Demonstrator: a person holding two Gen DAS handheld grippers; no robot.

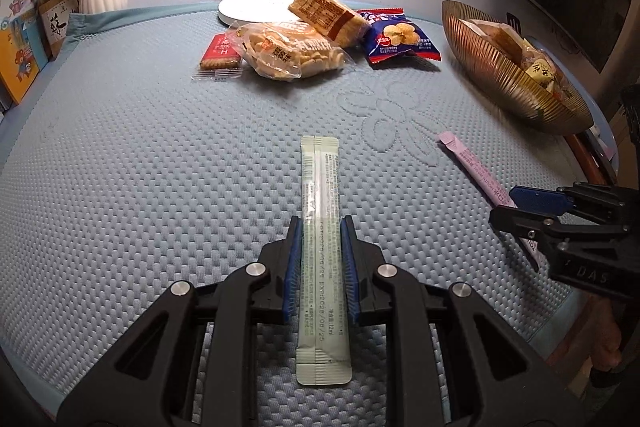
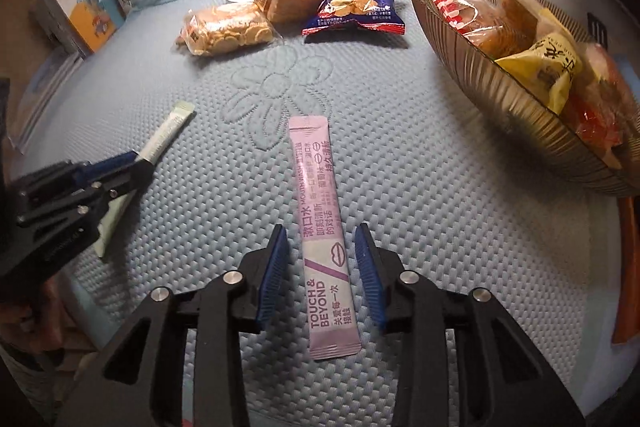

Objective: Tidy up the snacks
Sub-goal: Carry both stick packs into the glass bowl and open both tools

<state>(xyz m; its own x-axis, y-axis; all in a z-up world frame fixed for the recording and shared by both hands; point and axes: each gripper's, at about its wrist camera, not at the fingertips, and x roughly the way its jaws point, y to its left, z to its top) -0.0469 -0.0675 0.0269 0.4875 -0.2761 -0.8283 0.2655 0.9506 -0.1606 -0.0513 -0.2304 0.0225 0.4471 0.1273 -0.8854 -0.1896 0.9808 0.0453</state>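
Left tongs [image 1: 320,227] pinch green sachet [image 1: 320,187]; right tongs [image 2: 322,233] gape around pink sachet [image 2: 320,203] on quilted blue mat [image 1: 140,167].

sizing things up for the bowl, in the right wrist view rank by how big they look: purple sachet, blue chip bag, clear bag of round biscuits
1. Purple stick sachet, but it lies nearest the camera, so unsure.
2-3. Clear plastic bag of round biscuits and blue foil chip bag look alike; no ranking.
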